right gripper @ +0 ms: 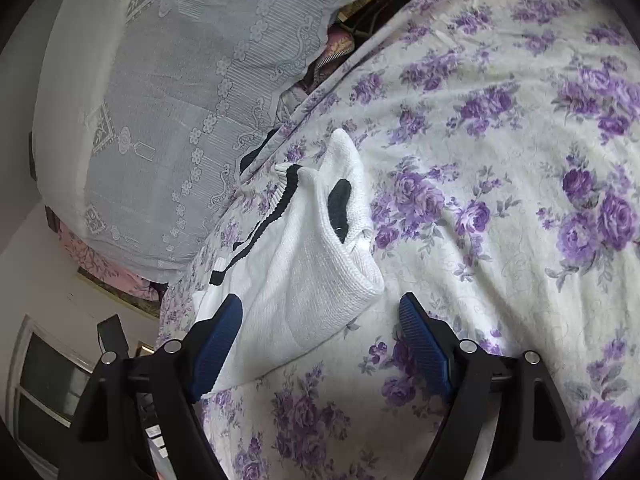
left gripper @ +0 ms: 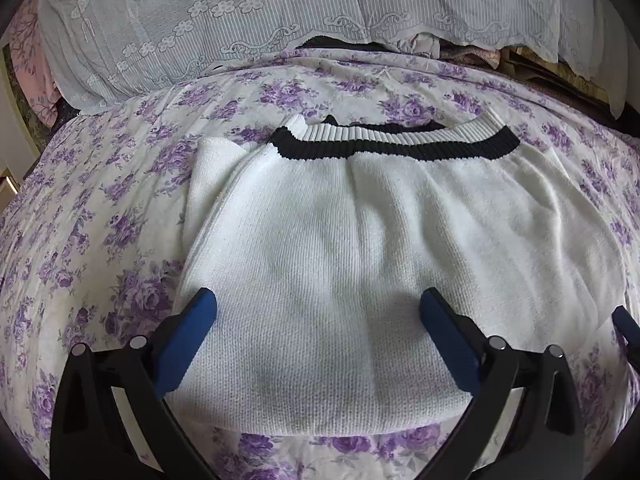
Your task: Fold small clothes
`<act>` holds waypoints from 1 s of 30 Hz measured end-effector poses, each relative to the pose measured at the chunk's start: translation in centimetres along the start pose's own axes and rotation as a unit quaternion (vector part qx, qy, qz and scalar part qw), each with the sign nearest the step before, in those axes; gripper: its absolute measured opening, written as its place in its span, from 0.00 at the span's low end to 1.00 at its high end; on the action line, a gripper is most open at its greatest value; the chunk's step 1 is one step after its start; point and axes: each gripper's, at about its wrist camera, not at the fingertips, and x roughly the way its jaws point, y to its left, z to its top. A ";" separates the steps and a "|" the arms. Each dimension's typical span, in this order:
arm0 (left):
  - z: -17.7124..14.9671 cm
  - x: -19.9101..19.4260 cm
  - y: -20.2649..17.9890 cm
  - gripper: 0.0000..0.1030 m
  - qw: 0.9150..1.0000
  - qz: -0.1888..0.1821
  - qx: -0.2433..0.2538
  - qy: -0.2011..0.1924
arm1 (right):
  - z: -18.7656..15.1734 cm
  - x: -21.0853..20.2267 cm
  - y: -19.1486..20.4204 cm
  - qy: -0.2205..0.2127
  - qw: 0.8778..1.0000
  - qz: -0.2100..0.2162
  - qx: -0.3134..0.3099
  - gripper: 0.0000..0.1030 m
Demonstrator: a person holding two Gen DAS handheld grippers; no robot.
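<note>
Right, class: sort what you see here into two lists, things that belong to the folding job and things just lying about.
Belongs to the job:
white knit garment
left gripper, open
right gripper, open

Just lying about:
lace-covered pillow
floral bedspread
pink cloth

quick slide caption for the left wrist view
Open left gripper poised over a white knit sweater laid on a purple floral bedsheet.

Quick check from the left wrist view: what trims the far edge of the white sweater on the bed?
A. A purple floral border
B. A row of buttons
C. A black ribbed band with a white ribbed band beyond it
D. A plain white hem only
C: the sweater ends at its far edge in a black ribbed band with a white ribbed strip beyond it.
</note>
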 end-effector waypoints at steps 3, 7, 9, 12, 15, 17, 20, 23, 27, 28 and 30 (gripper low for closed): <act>-0.1 0.0 -0.1 0.96 1.000 0.004 0.004 -0.002 | 0.6 0.7 0.0 0.003 1.000 0.005 0.003 0.79; -0.2 0.0 -0.2 0.96 1.000 0.003 0.003 -0.003 | 2.0 2.4 0.2 0.017 1.000 0.009 -0.004 0.79; -0.2 0.0 -0.1 0.96 1.000 0.004 0.003 -0.003 | 2.7 3.6 0.6 0.028 0.999 0.008 -0.016 0.79; -0.2 0.0 -0.1 0.96 1.000 0.007 0.006 -0.005 | 3.8 5.3 1.0 0.040 0.999 0.004 -0.028 0.79; -0.2 0.0 -0.1 0.96 1.000 0.007 0.007 -0.005 | 5.1 6.7 1.2 0.049 0.998 0.004 -0.033 0.79; -0.3 0.0 -0.2 0.96 1.000 0.007 0.007 -0.005 | 6.0 7.7 1.2 0.055 0.998 0.008 -0.034 0.79; -0.3 0.1 -0.4 0.96 1.000 0.012 0.011 -0.007 | 6.9 9.2 1.5 0.065 0.997 0.003 -0.051 0.79; -0.3 0.1 -0.4 0.96 1.000 0.015 0.014 -0.009 | 6.7 9.7 2.3 0.062 0.994 0.014 -0.092 0.91; -0.3 0.2 -0.5 0.96 1.000 0.018 0.015 -0.012 | 5.9 10.5 3.6 0.078 0.988 -0.020 -0.135 0.97; -0.4 0.2 -0.5 0.96 1.000 0.018 0.015 -0.012 | 5.8 10.2 3.4 0.068 0.989 -0.012 -0.134 0.97; -0.4 0.2 -0.5 0.96 1.000 0.020 0.016 -0.014 | 6.3 9.8 2.7 0.059 0.992 0.018 -0.108 0.97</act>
